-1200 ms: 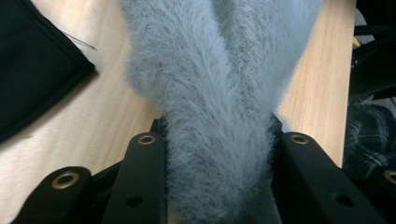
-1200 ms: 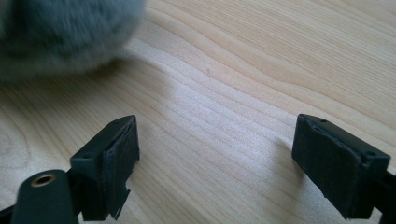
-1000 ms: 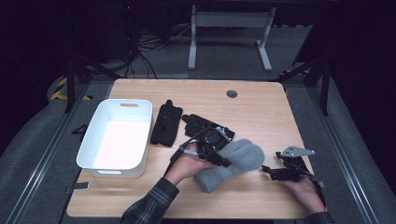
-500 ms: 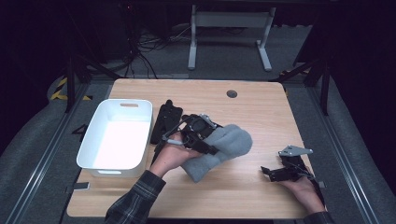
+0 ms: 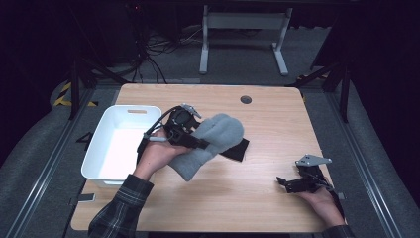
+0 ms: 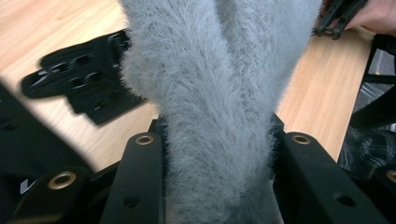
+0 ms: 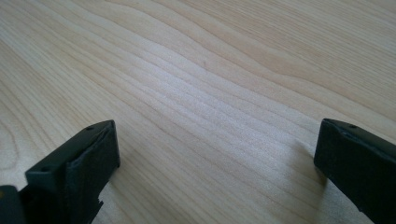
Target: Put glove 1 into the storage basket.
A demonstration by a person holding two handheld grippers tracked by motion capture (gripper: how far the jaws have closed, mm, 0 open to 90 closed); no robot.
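Left claw (image 5: pixel 198 144) clamped on grey mitten (image 5: pixel 210 144), lifted over surface (image 5: pixel 257 198) just right of white bin (image 5: pixel 121 144). Mitten's long axis runs 7 to 1 o'clock, tip toward 1. Black glove (image 5: pixel 236 148) lies under it. Right claw (image 5: pixel 286 182) at 4 o'clock, jaws just opened wide, nothing between. Dark room beyond.

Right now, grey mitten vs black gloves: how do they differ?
The grey mitten is fuzzy and pale; the black gloves are dark and smooth-looking. The mitten hangs clamped in the left gripper, lifted off the table; the gloves lie flat on it, untouched. The mitten has one thumb lobe; the gloves show separate fingers. Both are handwear.
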